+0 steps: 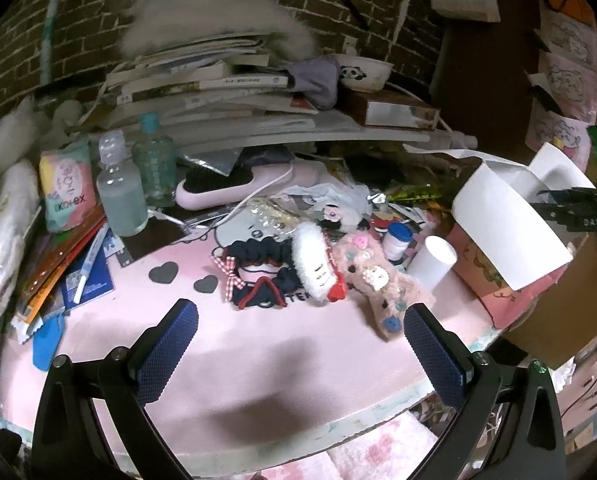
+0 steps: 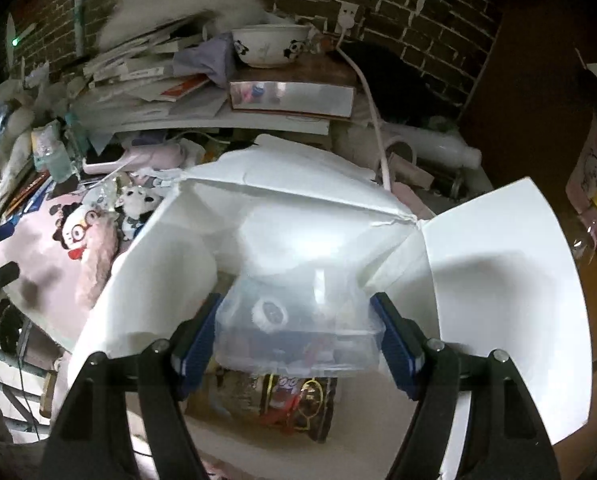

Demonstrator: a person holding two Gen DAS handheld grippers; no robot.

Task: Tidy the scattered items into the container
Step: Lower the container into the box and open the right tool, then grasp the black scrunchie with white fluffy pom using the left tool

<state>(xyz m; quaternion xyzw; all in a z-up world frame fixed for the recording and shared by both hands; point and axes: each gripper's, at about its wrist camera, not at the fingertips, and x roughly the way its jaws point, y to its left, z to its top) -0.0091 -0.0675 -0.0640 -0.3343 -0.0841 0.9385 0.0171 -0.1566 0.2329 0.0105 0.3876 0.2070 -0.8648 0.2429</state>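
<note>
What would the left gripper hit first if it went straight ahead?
Probably the hair ties piled on the pink mat; the left gripper is open, mat bare before them. Depth is uncertain.

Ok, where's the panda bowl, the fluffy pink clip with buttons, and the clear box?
Panda bowl (image 1: pixel 364 73): left wrist view, on its side by the panda picture.
Fluffy pink clip (image 1: pixel 372 270): left wrist view, on its middle.
Clear box (image 2: pixel 298 320): right wrist view, on its front wall, between the right gripper's fingers.
</note>
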